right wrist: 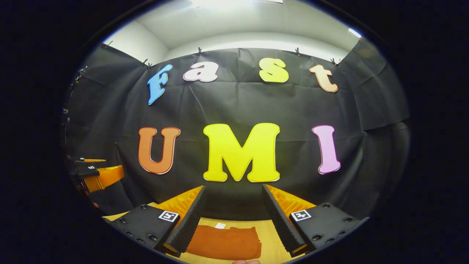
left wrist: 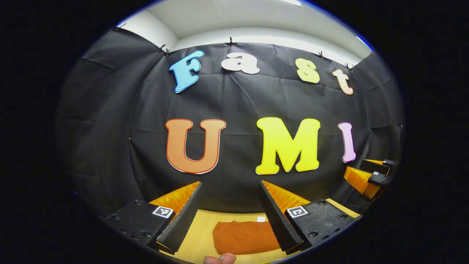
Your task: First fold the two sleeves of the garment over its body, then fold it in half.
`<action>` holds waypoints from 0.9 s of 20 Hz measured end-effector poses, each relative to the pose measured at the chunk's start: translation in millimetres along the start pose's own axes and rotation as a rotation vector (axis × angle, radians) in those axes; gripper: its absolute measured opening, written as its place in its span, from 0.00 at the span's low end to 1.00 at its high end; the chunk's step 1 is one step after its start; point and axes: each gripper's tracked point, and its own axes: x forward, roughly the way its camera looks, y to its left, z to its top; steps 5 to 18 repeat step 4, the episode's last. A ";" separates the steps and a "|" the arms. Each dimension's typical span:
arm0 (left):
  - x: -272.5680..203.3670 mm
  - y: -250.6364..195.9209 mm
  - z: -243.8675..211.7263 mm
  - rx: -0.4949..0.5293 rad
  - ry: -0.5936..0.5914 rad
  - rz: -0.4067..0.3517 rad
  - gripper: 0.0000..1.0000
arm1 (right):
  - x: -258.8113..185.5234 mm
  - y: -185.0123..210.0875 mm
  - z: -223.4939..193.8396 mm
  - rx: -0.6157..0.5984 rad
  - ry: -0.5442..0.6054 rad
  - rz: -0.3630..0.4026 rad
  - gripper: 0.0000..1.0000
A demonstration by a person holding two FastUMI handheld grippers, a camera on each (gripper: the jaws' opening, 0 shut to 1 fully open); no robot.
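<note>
Left gripper view: left tongs (left wrist: 231, 190) held wide open at the bottom of the frame, nothing between the fingers, raised above the tabletop (left wrist: 198, 229). Folded rust-orange garment (left wrist: 245, 237) lying flat on the wood low in the frame, between the two fingers, with a small white tag (left wrist: 261, 219) at its far edge. A fingertip (left wrist: 220, 259) peeking in at the bottom edge. Right tongs (left wrist: 370, 176) seen at the right edge, well apart from the garment; cannot tell how far open from here.

Right gripper view: right tongs (right wrist: 233, 192) also spread wide, gripping nothing, above the same garment (right wrist: 225, 242) at the bottom centre. Left tongs (right wrist: 95, 172) at the left edge of the frame.
</note>
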 end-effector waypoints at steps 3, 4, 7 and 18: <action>-3.9 -2.8 -0.1 -0.015 0.002 0.003 0.96 | -6.8 6.1 -6.6 0.013 0.007 0.005 0.94; -4.7 -3.4 0.1 -0.018 0.000 0.004 0.96 | -7.0 5.2 -7.4 0.004 0.009 0.001 0.95; -4.7 -3.4 0.1 -0.018 0.000 0.004 0.96 | -7.0 5.2 -7.4 0.004 0.009 0.001 0.95; -4.7 -3.4 0.1 -0.018 0.000 0.004 0.96 | -7.0 5.2 -7.4 0.004 0.009 0.001 0.95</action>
